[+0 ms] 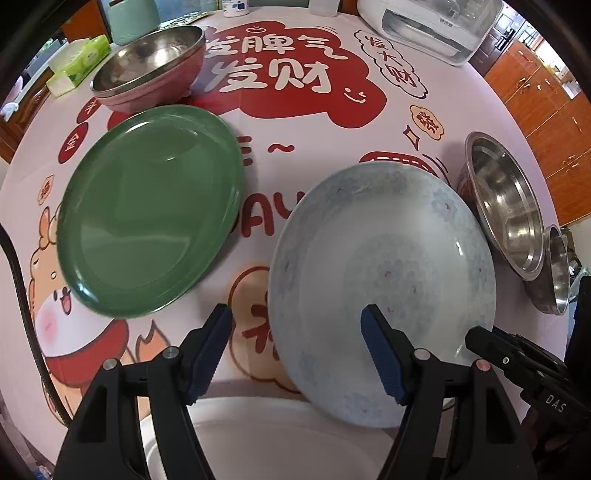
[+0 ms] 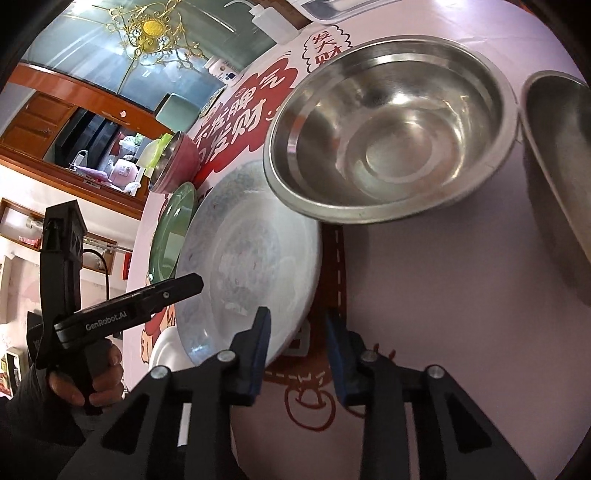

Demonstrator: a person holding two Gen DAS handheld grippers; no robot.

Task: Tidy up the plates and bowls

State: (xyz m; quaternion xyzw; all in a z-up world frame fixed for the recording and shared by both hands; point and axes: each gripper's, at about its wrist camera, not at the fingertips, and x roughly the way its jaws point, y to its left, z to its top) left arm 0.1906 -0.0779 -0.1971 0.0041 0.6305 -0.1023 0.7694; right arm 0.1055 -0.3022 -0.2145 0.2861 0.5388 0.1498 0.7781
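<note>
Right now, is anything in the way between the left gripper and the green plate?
Nothing visible blocks it. The left hand-held gripper is open over bare tablecloth, and the green plate lies just ahead to its left. The pale blue plate sits off to the right, under one finger.

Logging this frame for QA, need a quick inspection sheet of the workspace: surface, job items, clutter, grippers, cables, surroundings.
Surface: tablecloth, pink with red cartoon print.
Job's things: green plate; blue plate, tilted, overlapping a white plate; pink bowl, steel-lined; two steel bowls.
Clutter: tissue pack; white appliance; green container.
Grippers: left gripper open, blue plate's edge between its jaws; right gripper open, at the blue plate's rim.
Cables: black cable at the left edge.
Surroundings: wooden cabinets.
</note>
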